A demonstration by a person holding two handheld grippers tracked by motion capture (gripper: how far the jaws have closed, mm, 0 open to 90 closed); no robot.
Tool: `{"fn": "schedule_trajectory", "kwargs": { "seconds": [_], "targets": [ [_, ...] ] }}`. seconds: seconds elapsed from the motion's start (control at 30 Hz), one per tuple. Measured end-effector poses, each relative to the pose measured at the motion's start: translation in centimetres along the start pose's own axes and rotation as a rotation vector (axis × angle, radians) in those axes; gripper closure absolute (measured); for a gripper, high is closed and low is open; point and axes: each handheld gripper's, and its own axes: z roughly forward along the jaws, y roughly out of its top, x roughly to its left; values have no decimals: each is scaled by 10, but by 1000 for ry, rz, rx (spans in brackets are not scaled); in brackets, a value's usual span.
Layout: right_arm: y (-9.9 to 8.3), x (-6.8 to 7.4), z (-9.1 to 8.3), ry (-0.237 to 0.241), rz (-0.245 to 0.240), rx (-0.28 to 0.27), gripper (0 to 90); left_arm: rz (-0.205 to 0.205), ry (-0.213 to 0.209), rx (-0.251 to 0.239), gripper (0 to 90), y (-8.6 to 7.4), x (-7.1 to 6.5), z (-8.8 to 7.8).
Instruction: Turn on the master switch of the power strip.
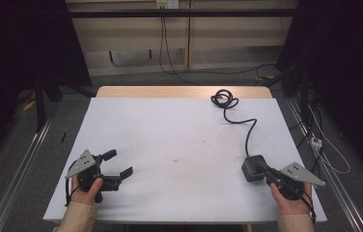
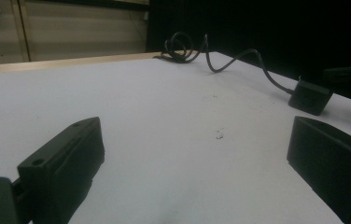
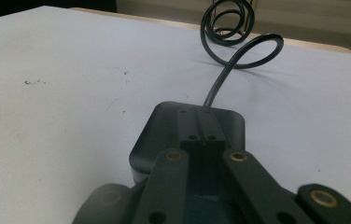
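A black power adapter point(image 1: 253, 167), squarish with rounded corners, is lying flat near the right front of my white tabletop point(image 1: 170, 145). Its black cable point(image 1: 247, 130) is snaking away toward the far edge and ending in a loose coil point(image 1: 223, 98) there. My right gripper's point(image 3: 200, 128) closed jaws are resting over its top face.

Right tool point(image 3: 200, 125) prob. hides adapter point(image 3: 164, 135) top; cable point(image 3: 229, 28) coil cut off.

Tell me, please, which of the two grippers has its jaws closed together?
The right gripper, at the black power adapter with the coiled cable; its jaws meet, while the left gripper stands wide open over bare table.
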Motion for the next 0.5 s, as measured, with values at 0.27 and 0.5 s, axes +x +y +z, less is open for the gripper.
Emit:
{"fn": "schedule_trajectory", "kwargs": {
  "seconds": [0.27, 0.5],
  "targets": [
    [0, 1, 0, -10, -1, 5, 900, -1, -1, -3, 37, 0, 0, 0],
    [0, 1, 0, -11, 4, 6, 900, -1, -1, -3, 36, 0, 0, -1]
  ]
}}
